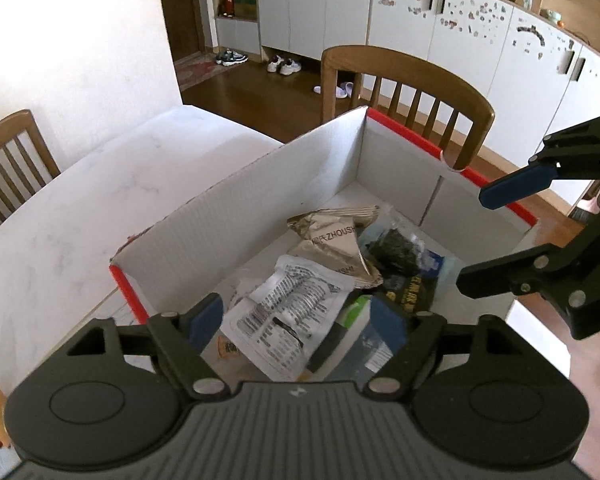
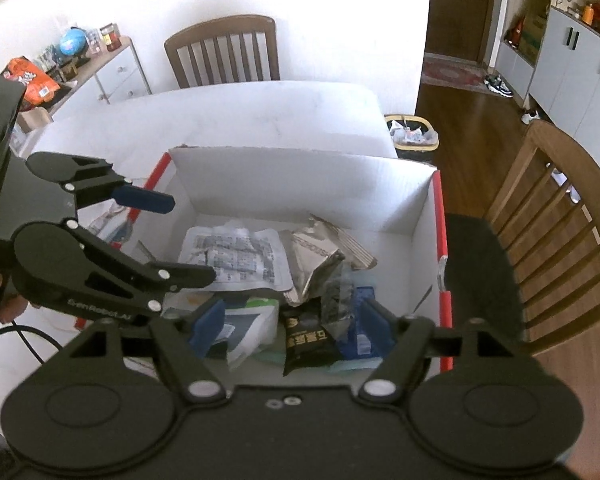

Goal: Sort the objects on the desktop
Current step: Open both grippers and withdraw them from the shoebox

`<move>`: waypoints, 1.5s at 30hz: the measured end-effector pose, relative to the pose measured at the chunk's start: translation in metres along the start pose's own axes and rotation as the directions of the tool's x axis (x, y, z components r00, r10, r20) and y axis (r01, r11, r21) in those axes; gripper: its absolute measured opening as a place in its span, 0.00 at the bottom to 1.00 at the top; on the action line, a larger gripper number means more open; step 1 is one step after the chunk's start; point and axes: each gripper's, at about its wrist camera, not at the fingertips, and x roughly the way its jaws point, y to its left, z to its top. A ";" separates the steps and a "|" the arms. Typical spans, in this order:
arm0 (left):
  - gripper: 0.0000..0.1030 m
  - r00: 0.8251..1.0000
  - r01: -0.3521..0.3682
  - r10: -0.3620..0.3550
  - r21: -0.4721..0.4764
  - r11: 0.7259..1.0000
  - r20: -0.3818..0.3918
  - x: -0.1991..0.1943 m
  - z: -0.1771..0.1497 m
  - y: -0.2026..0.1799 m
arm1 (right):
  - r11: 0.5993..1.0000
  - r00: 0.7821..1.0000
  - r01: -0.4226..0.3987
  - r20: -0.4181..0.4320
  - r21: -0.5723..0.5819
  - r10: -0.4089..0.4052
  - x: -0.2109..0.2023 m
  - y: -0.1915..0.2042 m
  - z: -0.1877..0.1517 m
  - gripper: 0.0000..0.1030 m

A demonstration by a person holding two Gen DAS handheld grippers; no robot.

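Note:
A white cardboard box (image 1: 260,200) (image 2: 300,188) with red edges stands on the white table (image 1: 80,208) (image 2: 240,120). Several packets lie inside: a white printed sachet (image 1: 296,304) (image 2: 236,256), a silver foil pouch (image 1: 332,240) (image 2: 316,260), a black packet with gold lettering (image 1: 412,292) (image 2: 304,340), a clear bag of dark stuff (image 1: 396,248) (image 2: 336,296) and a green-and-white pack (image 1: 352,312) (image 2: 256,316). My left gripper (image 1: 298,320) (image 2: 192,238) hovers open over the box's near left part, nothing between its blue pads. My right gripper (image 2: 292,322) (image 1: 472,240) is open above the right side, holding nothing.
Wooden chairs stand beyond the box (image 1: 412,92), at the table's far end (image 2: 224,52) and to the right (image 2: 560,220). A waste basket (image 2: 412,132) sits on the floor past the table. A sideboard (image 2: 100,68) carries a globe and an orange bag. A hand (image 2: 0,300) grips the left tool.

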 end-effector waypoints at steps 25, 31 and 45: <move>0.98 0.993 -0.048 0.061 -0.129 0.991 0.100 -0.073 -0.047 0.027 | 1.000 0.996 -0.015 0.093 -0.013 0.016 -0.022 0.052 -0.005 0.82; 0.98 0.991 -0.051 0.068 -0.145 0.988 0.116 -0.087 -0.067 0.053 | 1.000 0.996 0.000 0.095 -0.012 0.002 -0.017 0.081 0.000 0.82; 0.98 0.985 -0.098 0.119 -0.158 0.983 0.126 -0.124 -0.120 0.143 | 1.000 0.995 0.013 0.104 -0.004 -0.013 0.016 0.177 0.028 0.82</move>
